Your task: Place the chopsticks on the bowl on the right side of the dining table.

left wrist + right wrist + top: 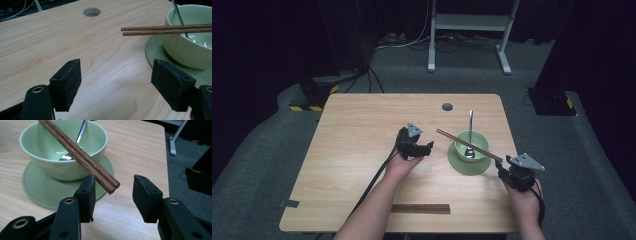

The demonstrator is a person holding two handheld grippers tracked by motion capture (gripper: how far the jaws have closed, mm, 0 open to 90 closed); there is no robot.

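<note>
Starting at the left, the left gripper [428,147] hangs over bare table [362,140] with jaws wide and empty, the chopsticks [469,144] off toward its two o'clock. They lie across the bowl [472,145], long axis running ten to four. The right gripper [500,167] is nearer: jaws part-open around the near ends (the left gripper view shows the far tips).
</note>
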